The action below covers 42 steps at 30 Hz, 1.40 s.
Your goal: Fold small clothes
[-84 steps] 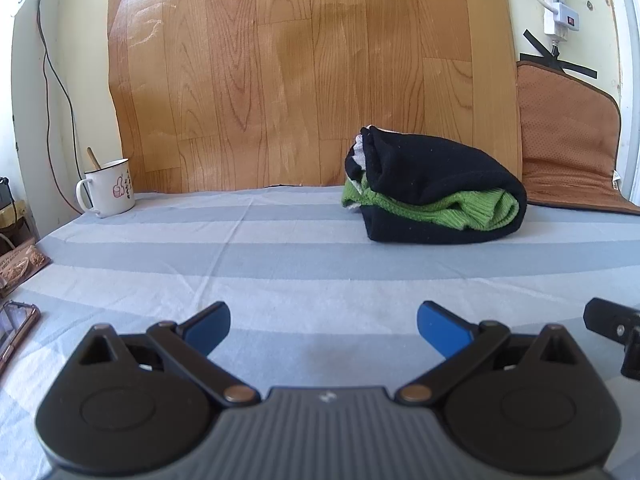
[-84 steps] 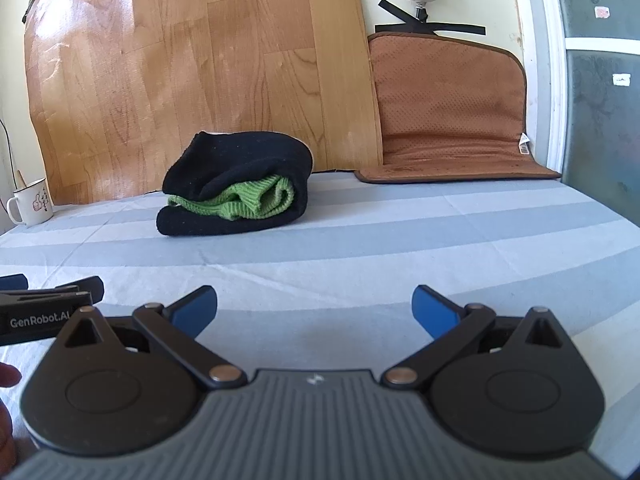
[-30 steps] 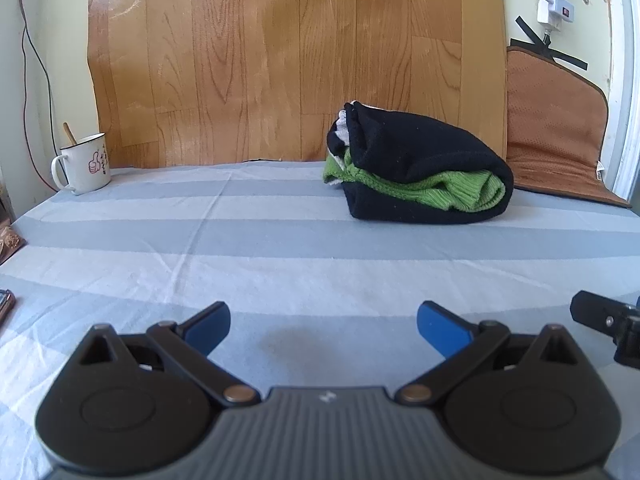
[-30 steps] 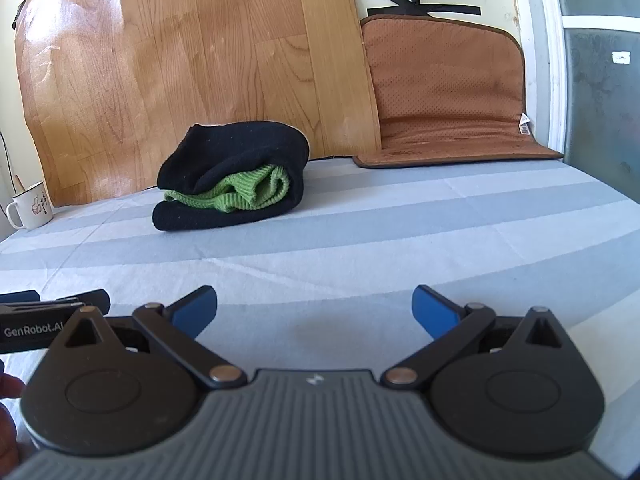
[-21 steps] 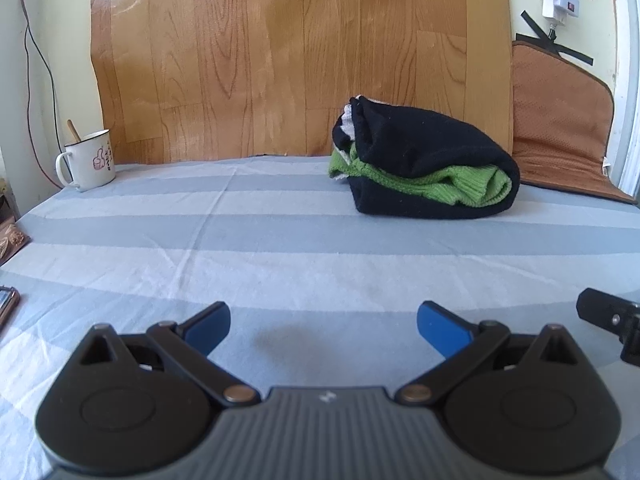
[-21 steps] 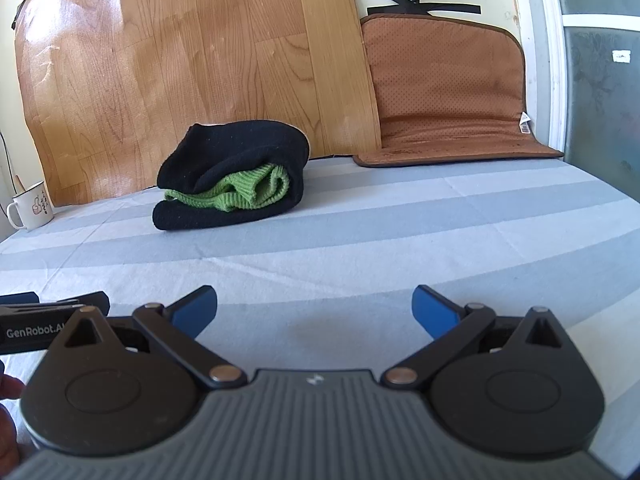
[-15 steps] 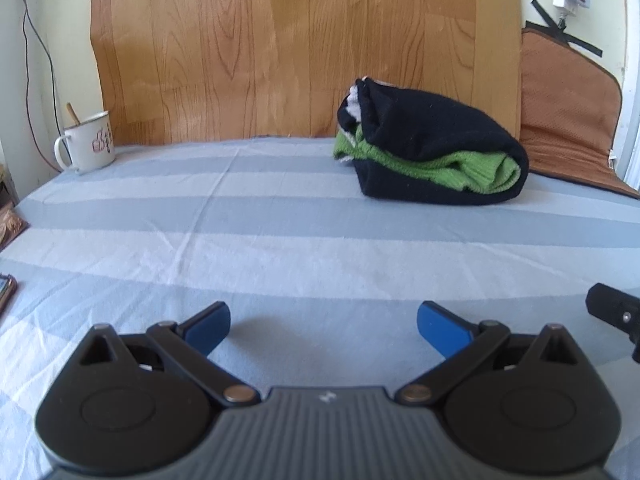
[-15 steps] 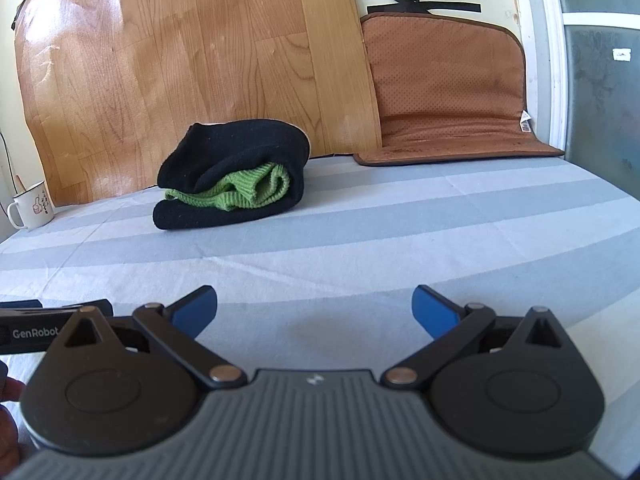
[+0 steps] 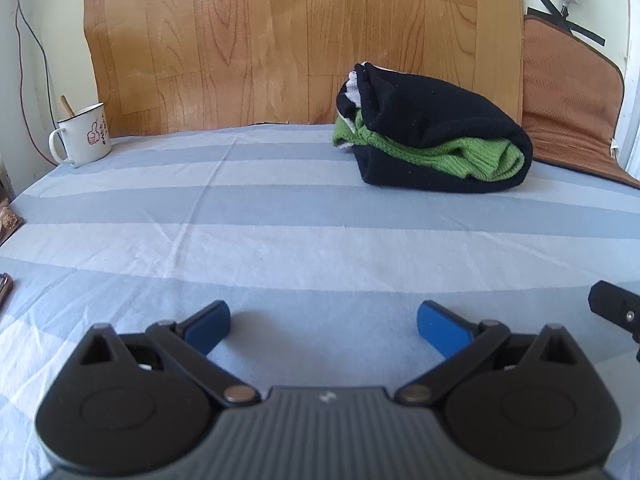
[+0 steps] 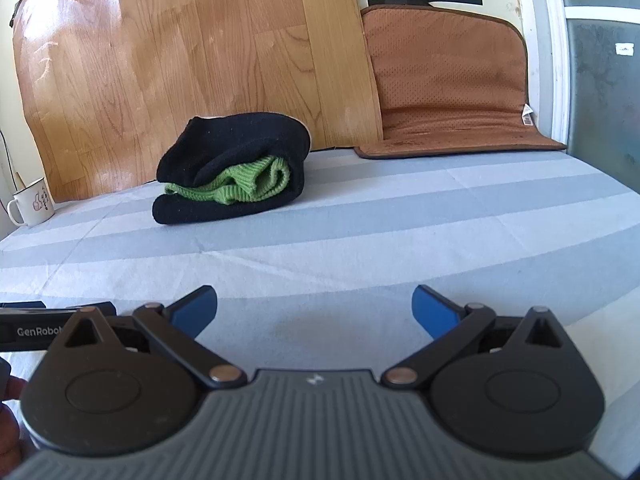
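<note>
1. The left gripper [image 9: 324,322] hovers low over the striped sheet [image 9: 280,240], its blue fingers spread wide with nothing between them.
2. The right gripper [image 10: 315,308] sits just beside it, equally wide open and empty.
3. The folded black-and-green garment [image 9: 432,148] lies on the sheet well ahead of both grippers, to the right of the left one and to the left of the right one [image 10: 232,168].
4. A white mug [image 9: 82,134] stands far ahead-left, near the wooden board [image 9: 300,40].
</note>
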Motion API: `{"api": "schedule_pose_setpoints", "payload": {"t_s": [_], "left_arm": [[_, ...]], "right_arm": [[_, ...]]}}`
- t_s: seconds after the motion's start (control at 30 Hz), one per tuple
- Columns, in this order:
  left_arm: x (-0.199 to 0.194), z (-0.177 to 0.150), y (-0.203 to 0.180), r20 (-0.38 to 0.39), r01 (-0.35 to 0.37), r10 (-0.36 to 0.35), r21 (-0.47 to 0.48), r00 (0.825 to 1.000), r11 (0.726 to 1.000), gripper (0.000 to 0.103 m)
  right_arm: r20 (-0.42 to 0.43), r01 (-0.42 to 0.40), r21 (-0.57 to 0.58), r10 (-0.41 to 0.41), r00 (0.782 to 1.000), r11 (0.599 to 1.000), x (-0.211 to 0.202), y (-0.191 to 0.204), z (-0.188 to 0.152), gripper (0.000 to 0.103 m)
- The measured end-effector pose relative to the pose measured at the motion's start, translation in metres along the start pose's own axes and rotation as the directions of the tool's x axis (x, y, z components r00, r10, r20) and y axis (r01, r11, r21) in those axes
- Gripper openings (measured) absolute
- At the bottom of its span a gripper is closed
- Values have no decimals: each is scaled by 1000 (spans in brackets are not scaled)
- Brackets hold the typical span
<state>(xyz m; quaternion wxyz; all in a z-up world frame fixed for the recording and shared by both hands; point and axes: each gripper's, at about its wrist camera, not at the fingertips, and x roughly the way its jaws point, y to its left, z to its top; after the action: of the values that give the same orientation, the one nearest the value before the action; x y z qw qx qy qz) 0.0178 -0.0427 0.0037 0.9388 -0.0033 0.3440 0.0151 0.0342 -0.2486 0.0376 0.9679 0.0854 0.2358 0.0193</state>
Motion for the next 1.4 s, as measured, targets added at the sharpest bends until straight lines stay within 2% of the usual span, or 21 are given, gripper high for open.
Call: {"api": "schedule_pose_setpoints", "payload": {"t_s": [0.27, 0.53, 0.67, 0.87, 1.0, 1.13, 1.4], "left_arm": [[0, -1, -1, -2, -1, 1, 4, 1000, 1000, 103], [-2, 1, 0, -9, -1, 1, 7, 1000, 1000, 103], [-9, 4, -1, -40, 6, -5, 22, 999, 1000, 103], [-35, 3, -2, 34, -32, 30, 43, 999, 999, 103], [-49, 2, -3, 71, -50, 44, 76, 996, 996, 103], [-58, 2, 0, 78, -40, 35, 71, 996, 997, 103], [-74, -2, 0, 94, -49, 41, 81, 995, 995, 103]], "right_arm": [[-59, -9, 4, 9, 998, 1000, 8, -1, 2, 103], [-85, 15, -23, -17, 996, 1000, 8, 4, 3, 103], [-118, -18, -20, 15, 993, 1000, 0, 9, 3, 103], [-122, -89, 45, 94, 988, 995, -21, 15, 7, 103], [-135, -101, 18, 103, 985, 995, -28, 26, 9, 103], [-138, -109, 1, 108, 985, 994, -34, 33, 14, 103], [-91, -137, 13, 137, 986, 991, -49, 36, 20, 103]]}}
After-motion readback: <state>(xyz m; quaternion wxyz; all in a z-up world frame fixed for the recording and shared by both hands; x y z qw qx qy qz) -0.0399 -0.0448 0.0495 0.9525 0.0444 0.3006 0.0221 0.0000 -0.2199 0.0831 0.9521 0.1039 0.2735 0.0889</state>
